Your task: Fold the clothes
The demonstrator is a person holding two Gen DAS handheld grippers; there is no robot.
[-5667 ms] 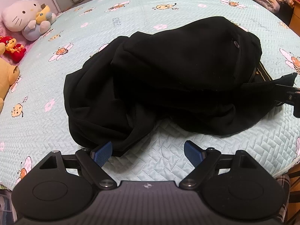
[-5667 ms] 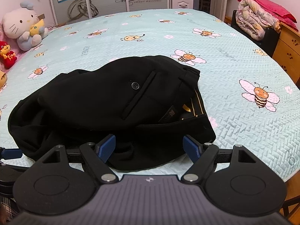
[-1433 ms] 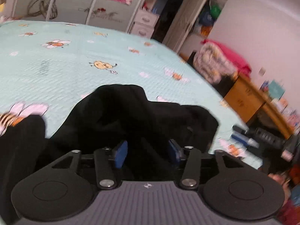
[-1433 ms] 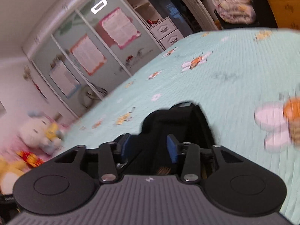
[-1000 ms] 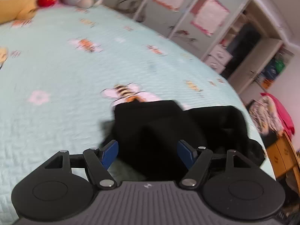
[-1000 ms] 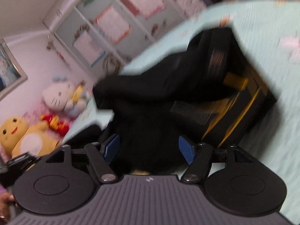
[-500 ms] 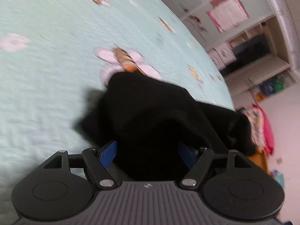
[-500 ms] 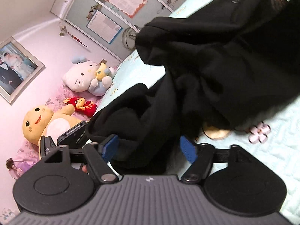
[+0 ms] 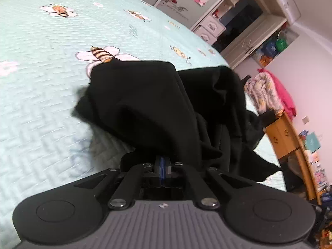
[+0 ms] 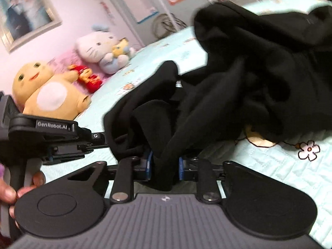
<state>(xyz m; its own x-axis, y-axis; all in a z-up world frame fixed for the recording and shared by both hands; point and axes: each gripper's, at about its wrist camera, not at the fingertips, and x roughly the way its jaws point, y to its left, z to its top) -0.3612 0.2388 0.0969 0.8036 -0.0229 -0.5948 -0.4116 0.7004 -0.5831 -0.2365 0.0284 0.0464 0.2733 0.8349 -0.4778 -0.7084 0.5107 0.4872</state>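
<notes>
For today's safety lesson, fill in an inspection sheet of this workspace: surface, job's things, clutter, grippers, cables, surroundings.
Surface: bed with a mint quilt, bee prints.
Job's things: black trousers, crumpled, unfolded, partly lifted.
Clutter: plush toys at the bed's far side.
Grippers: left gripper shut on the trousers; right gripper clamps a bunch of the cloth.
Cables: nothing seen for sure.
Surroundings: wardrobe, wooden desk, bedding pile, framed picture. A hand holds the left gripper.
</notes>
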